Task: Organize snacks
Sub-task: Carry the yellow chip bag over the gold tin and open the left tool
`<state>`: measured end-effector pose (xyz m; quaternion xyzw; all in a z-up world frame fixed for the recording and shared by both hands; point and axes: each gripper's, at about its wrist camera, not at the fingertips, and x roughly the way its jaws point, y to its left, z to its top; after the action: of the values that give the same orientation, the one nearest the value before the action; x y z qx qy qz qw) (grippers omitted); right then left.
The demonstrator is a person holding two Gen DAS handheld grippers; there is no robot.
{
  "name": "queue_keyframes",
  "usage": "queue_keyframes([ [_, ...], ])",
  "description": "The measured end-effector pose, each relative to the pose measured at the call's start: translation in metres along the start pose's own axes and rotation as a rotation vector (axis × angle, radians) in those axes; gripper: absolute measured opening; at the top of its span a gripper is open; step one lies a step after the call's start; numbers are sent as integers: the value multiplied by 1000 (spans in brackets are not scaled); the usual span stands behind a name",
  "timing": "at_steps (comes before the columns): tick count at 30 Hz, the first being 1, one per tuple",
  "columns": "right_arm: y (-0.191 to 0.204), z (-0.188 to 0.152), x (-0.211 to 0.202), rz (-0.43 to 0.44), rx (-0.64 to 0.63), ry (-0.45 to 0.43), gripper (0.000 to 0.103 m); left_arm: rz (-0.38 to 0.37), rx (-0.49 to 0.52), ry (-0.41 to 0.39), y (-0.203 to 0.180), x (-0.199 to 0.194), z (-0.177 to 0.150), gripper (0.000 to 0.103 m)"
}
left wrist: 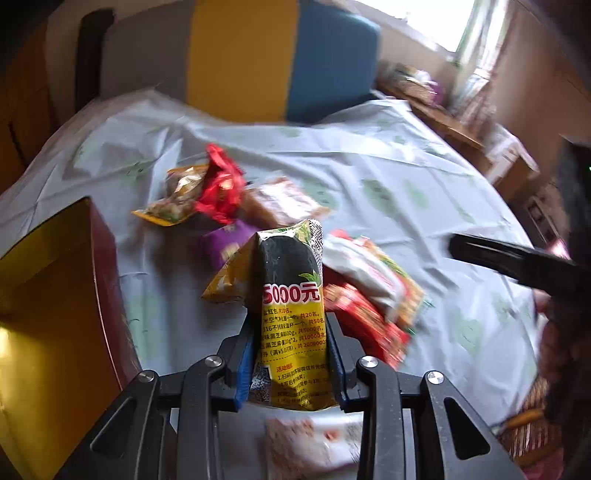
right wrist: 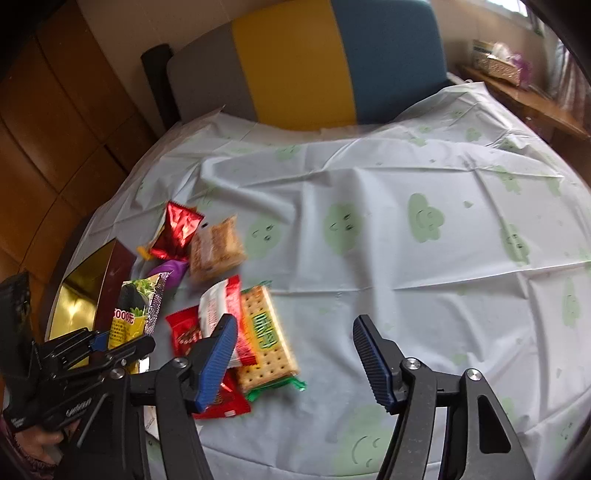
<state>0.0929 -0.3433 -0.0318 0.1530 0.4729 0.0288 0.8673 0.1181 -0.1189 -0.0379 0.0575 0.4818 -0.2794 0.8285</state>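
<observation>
Tablecloth [right wrist: 406, 258] rightward seems bare; left claw [left wrist: 291, 354] pinches yellow packet [left wrist: 291, 295], right claw [right wrist: 295, 350] spread.

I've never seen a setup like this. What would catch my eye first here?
First, the yellow-and-black snack packet clamped upright in the left gripper. Behind it, a bright heap of snack packets lies on the pale tablecloth, with a gold-lined box at the left.

Daylight from a window [left wrist: 424, 18]; fisheye-bent edges, snacks [right wrist: 258, 332] motion-blurred.

surface: table [right wrist: 406, 258] under pale cloth [right wrist: 369, 177] — on it: snack packets [right wrist: 218, 251] | gold box [right wrist: 92, 284]
</observation>
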Motion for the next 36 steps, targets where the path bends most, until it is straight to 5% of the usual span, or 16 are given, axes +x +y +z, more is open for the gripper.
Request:
queue_keyframes([
  [6, 26, -1, 25, 91, -58, 52, 64, -55, -20, -40, 0, -30, -25, 34],
  [14, 43, -4, 54, 45, -136, 99, 63, -32, -156, -138, 45, -88, -29, 34],
  [19, 46, -5, 57, 31, -178, 97, 44, 50, -303, -138, 103, -98, -26, 34],
  [27, 45, -3, 59, 41, -184, 96, 42, 165, -418, -36, 173, -60, -11, 34],
  [36, 46, -3, 60, 35, -192, 92, 42, 206, -384, 51, 184, -10, 7, 35],
])
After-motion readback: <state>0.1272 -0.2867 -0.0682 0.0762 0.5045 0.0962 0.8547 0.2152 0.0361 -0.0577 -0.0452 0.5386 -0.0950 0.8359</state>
